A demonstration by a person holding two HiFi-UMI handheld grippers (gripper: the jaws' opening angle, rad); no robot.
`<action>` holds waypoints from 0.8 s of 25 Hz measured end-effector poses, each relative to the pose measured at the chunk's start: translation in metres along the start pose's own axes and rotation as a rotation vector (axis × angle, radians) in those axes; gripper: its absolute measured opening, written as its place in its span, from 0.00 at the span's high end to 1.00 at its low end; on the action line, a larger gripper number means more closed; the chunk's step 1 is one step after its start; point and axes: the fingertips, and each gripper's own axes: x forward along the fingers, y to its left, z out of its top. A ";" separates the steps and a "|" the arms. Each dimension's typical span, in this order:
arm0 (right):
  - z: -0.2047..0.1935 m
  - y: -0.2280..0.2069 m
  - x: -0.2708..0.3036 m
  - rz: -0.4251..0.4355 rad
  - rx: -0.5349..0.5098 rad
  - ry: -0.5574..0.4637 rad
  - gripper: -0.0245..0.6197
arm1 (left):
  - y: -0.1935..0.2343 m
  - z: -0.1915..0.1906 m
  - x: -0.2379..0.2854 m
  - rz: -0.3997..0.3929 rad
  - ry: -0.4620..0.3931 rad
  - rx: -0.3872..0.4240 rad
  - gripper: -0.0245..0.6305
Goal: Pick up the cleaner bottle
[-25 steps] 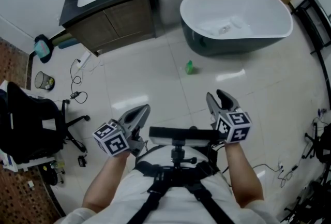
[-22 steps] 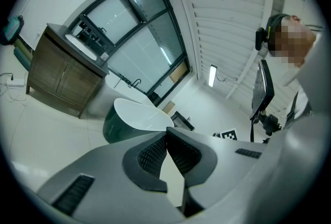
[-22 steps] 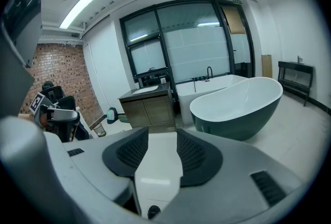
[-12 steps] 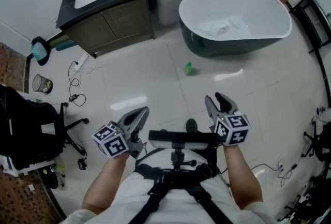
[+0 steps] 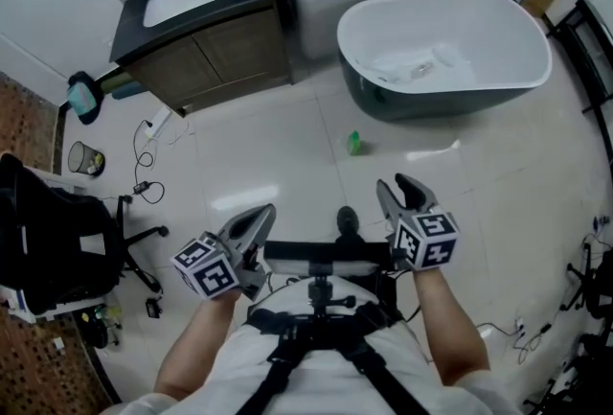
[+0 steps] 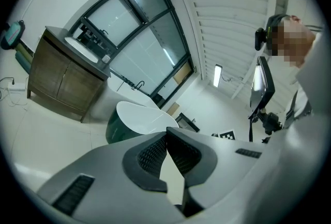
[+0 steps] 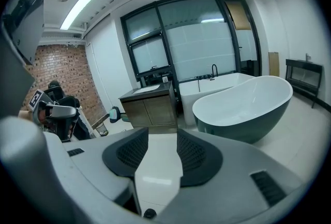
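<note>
- Cleaner bottle (image 5: 355, 143): small and green, on the tiled floor (image 5: 287, 135) near the bathtub (image 5: 421, 102), well apart from both grippers.
- Step, as judged: the approach; nothing is held yet.
- Right gripper (image 5: 400, 190): jaws spread and empty. You must reach down and bring them around the bottle.
- Left gripper (image 5: 259, 217): jaws pressed together, empty.
- Surroundings: vanity cabinet (image 5: 215, 58) and floor cables (image 5: 144, 149) lie well to the left. Only your shoe (image 5: 347, 219) lies toward the bottle.

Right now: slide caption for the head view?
Green cleaner bottle on the floor before the bathtub; left gripper shut, right gripper open.
</note>
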 end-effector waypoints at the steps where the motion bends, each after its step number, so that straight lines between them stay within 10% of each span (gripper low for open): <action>1: 0.005 -0.001 0.003 0.004 -0.003 -0.004 0.68 | -0.001 0.002 0.003 0.000 0.002 0.004 0.97; 20: -0.015 -0.035 0.039 -0.028 0.010 0.063 0.68 | 0.028 0.000 0.046 0.031 0.090 -0.009 0.97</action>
